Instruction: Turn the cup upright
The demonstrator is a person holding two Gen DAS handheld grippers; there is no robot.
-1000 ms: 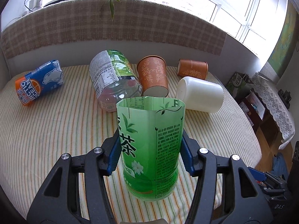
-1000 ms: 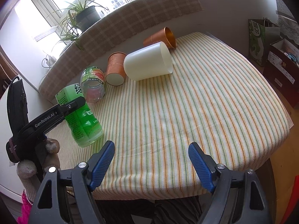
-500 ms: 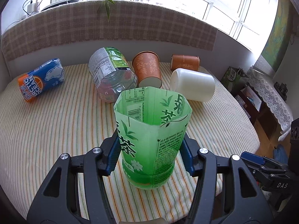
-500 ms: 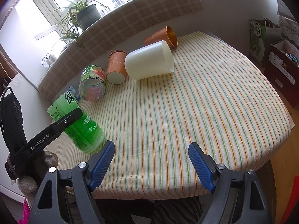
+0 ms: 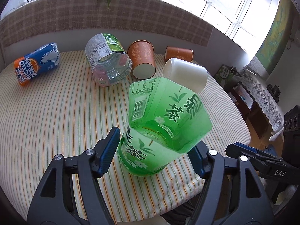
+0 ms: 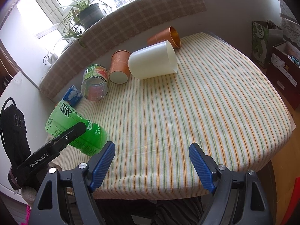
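My left gripper (image 5: 153, 153) is shut on a green tea-label cup (image 5: 161, 131) cut from a bottle. The cup is tilted, its open mouth toward the camera, its base near the striped tablecloth. It also shows in the right wrist view (image 6: 75, 127), leaning over the table's left edge with the left gripper (image 6: 61, 142) on it. My right gripper (image 6: 151, 166) is open and empty over the table's front edge.
Lying on the striped table (image 6: 206, 103): a white cup (image 6: 153, 60), two orange cups (image 6: 120, 67) (image 6: 165, 35), a clear bottle cup (image 6: 95, 82) and a blue-orange cup (image 5: 35, 63). Bags and boxes (image 6: 266, 37) stand on the floor to the right.
The green cup in my left gripper has tipped over further, its mouth turning toward the camera. The right gripper has stayed still and open.
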